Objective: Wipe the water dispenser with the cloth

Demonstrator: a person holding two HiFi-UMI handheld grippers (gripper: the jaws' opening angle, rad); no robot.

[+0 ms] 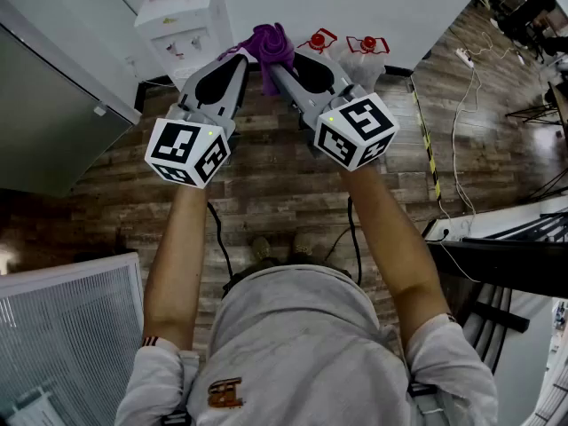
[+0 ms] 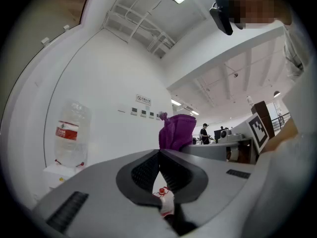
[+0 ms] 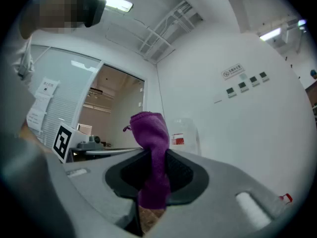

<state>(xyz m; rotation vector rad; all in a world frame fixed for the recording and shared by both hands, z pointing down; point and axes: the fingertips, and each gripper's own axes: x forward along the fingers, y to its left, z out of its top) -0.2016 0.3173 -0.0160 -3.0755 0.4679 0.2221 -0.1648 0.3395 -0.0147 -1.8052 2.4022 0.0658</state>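
Note:
The white water dispenser [image 1: 182, 25] stands against the wall at the far left, with a clear bottle [image 2: 72, 133] on top. My right gripper [image 1: 273, 65] is shut on a purple cloth [image 1: 271, 44], which sticks up bunched past the jaw tips [image 3: 153, 152]. Close beside it on the left, my left gripper [image 1: 241, 56] is shut with nothing between its jaws [image 2: 159, 152]. Both grippers are held out together toward the wall, to the right of the dispenser and apart from it. The cloth also shows in the left gripper view [image 2: 176, 132].
Two bottles with red handles [image 1: 318, 41] [image 1: 368, 44] stand on the wood floor by the wall, just beyond the grippers. A grey cabinet [image 1: 53, 105] is at the left, a glass partition [image 1: 62, 344] at the lower left, and cables [image 1: 461, 122] and a dark desk [image 1: 515, 256] at the right.

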